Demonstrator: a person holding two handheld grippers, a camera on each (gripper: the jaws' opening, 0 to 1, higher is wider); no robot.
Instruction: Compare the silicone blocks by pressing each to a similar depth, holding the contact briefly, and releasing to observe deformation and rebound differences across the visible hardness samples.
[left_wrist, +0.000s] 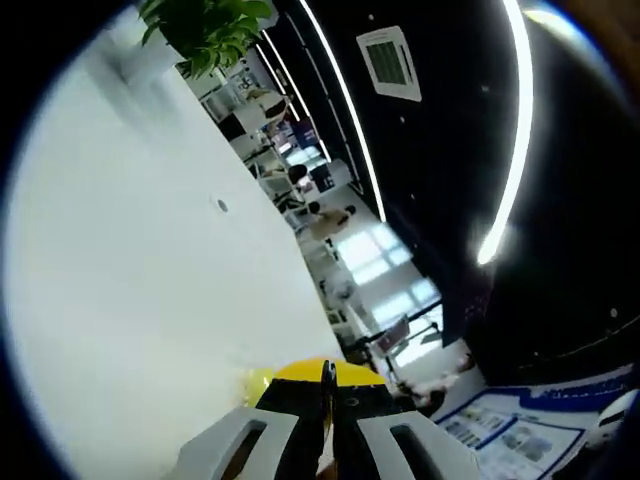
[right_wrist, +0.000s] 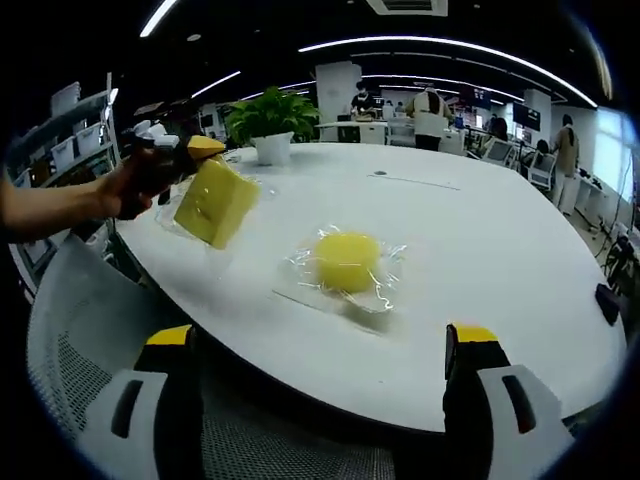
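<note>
A yellow silicone block (right_wrist: 347, 262) in a clear wrapper lies flat on the white round table (right_wrist: 480, 250), ahead of my right gripper (right_wrist: 320, 340). That gripper stands open, jaws wide apart, with nothing between them. At the left of the right gripper view a hand holds my left gripper (right_wrist: 178, 152), shut on a second yellow wrapped block (right_wrist: 215, 203) that hangs tilted above the table's left edge. In the left gripper view the left gripper (left_wrist: 328, 378) shows its jaws pressed together on the held yellow block (left_wrist: 318, 370).
A potted plant (right_wrist: 270, 125) stands at the table's far side. A grey mesh chair (right_wrist: 80, 330) sits below the near edge. A dark object (right_wrist: 610, 300) lies at the right edge. People and desks fill the room behind. Shelves stand on the left.
</note>
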